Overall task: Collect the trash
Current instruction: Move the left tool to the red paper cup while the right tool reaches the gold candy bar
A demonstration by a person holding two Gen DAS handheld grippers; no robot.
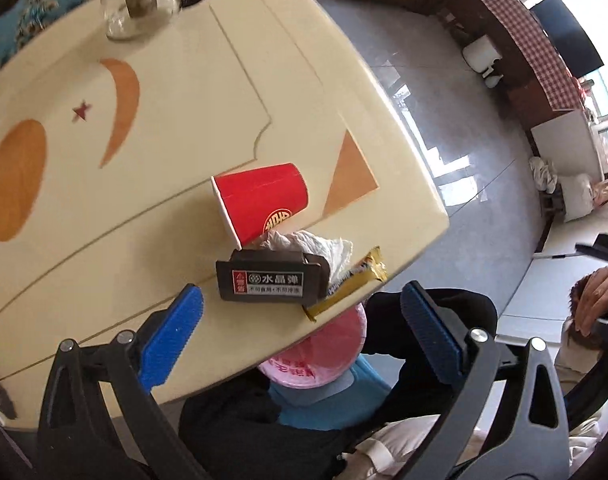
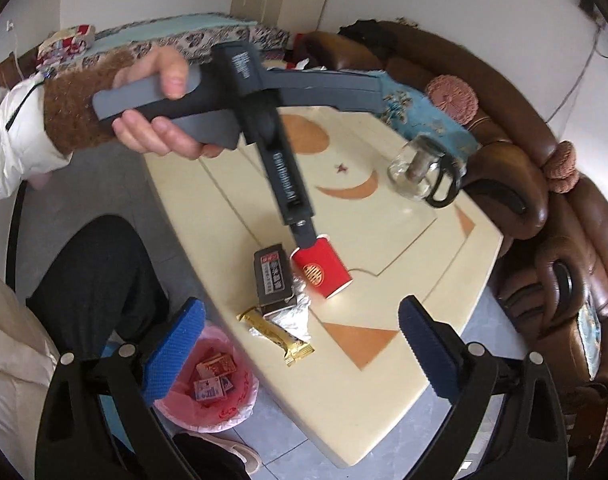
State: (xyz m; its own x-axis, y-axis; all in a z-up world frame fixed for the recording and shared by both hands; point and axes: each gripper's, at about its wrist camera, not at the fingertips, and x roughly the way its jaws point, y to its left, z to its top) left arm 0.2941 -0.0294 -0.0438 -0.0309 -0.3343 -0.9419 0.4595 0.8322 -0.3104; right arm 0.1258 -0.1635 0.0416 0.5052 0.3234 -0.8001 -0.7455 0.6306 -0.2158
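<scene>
A red paper cup [image 1: 260, 204] lies on its side near the table's corner. Next to it sit a dark box [image 1: 270, 282], a crumpled white tissue [image 1: 312, 246] and a gold snack wrapper [image 1: 350, 280]. My left gripper [image 1: 302, 328] is open, above the table edge, just short of the box. In the right wrist view the same cup [image 2: 322, 270], box [image 2: 274, 280], foil-like tissue [image 2: 294, 314] and wrapper [image 2: 280, 334] show. My right gripper [image 2: 302, 344] is open and empty, above the wrapper. The left gripper's body [image 2: 280, 160] hangs over the cup.
A bin with a pink bag [image 2: 208, 388] stands on the floor beside the table edge and holds several small boxes; it also shows in the left wrist view [image 1: 316, 356]. A glass teapot [image 2: 420, 174] stands at the table's far side. A brown sofa [image 2: 544, 200] surrounds the cream table [image 2: 384, 380].
</scene>
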